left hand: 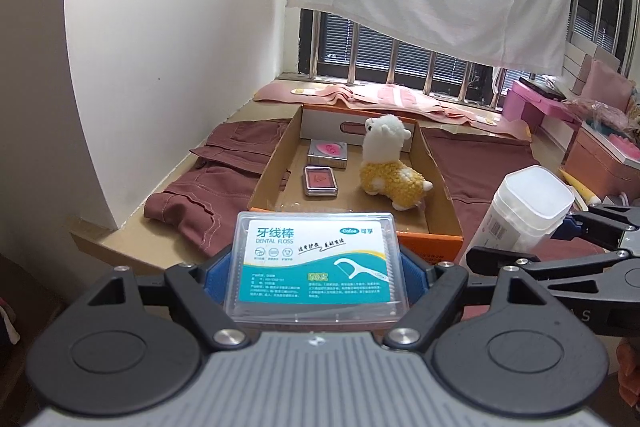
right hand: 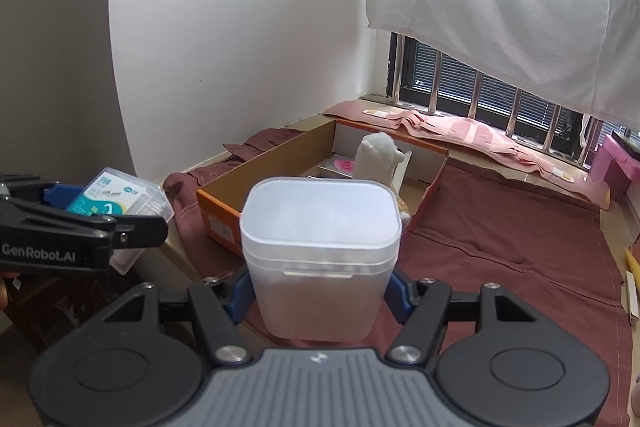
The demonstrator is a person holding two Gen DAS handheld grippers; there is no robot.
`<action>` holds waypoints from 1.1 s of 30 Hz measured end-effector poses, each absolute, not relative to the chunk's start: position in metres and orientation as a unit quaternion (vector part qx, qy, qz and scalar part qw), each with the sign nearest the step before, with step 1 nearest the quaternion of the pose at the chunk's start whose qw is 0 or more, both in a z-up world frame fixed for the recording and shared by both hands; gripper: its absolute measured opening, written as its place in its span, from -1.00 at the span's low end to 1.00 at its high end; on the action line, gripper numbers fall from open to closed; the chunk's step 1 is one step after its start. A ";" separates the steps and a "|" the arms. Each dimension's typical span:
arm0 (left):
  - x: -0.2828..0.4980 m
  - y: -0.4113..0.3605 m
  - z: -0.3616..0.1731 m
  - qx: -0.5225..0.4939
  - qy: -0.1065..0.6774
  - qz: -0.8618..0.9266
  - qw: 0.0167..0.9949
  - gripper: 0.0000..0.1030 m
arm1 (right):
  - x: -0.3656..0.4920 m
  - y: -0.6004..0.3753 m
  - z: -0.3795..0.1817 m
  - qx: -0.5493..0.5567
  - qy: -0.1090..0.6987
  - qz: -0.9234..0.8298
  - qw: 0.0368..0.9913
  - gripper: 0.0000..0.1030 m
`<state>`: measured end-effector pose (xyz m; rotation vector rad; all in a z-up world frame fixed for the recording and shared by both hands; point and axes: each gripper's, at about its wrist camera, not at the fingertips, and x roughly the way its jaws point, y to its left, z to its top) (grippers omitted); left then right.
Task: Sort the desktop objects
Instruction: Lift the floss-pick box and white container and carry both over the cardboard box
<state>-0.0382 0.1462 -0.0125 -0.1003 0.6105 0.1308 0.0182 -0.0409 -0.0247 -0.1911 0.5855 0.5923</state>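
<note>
Nearest, the left tool [left hand: 316, 273] is clamped on a clear dental floss box [left hand: 316, 263], carried flat between its blue pads. Beside it, the right tool [right hand: 320, 297] grips a frosted lidded container [right hand: 320, 251] upright by its lower sides. Both are held in the air just short of the cardboard box [left hand: 276, 163], which sits on a maroon cloth [left hand: 492, 163]. Farther in, the box already holds a small red-topped tin [left hand: 320, 181], a grey case with a pink label [left hand: 329, 153] and a plush alpaca [left hand: 390, 167]. So three things lie sorted inside; by my judgement the two carried items remain to be placed.
</note>
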 end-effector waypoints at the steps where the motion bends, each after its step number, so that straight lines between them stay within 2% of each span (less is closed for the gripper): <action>1: -0.037 0.146 -0.012 -0.048 0.301 0.063 0.950 0.60 | 0.020 -0.040 -0.024 -0.092 0.284 0.287 0.910 0.24; 14: -0.009 0.146 -0.010 -0.041 0.315 0.057 0.946 0.60 | 0.057 -0.032 -0.018 -0.088 0.307 0.297 0.900 0.24; 33: 0.045 0.151 0.021 0.004 0.314 0.058 0.948 0.60 | 0.111 -0.017 0.002 -0.089 0.323 0.301 0.893 0.24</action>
